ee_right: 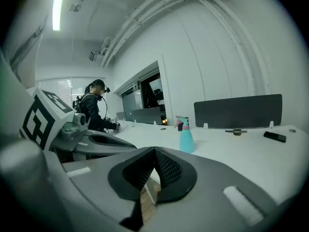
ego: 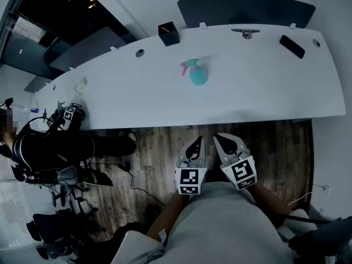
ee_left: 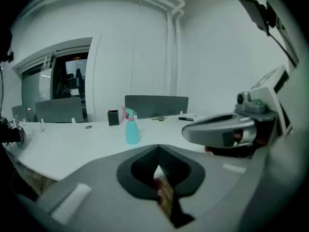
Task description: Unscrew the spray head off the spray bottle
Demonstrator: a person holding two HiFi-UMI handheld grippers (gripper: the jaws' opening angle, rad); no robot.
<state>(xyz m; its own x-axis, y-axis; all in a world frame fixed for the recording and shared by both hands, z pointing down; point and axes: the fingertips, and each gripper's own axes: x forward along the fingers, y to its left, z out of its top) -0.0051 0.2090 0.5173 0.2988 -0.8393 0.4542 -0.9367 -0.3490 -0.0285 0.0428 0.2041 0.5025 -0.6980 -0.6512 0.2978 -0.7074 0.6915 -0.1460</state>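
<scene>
A teal spray bottle (ego: pixel 198 76) with a pink and teal spray head (ego: pixel 188 65) stands upright near the middle of the long white table (ego: pixel 247 92). It shows too in the left gripper view as the bottle (ee_left: pixel 132 129) and in the right gripper view as the bottle (ee_right: pixel 186 138), well ahead of both grippers. My left gripper (ego: pixel 193 146) and right gripper (ego: pixel 222 143) hover side by side over the wooden floor, short of the table's near edge. Both are shut with nothing between their jaws.
A black box (ego: pixel 168 34) sits at the table's far edge, with a metal clamp-like object (ego: pixel 245 33) and a black phone-like slab (ego: pixel 291 46) to its right. A dark partition (ego: pixel 245 9) rises behind. A person in dark clothes (ego: pixel 49 147) stands at the left, holding other grippers.
</scene>
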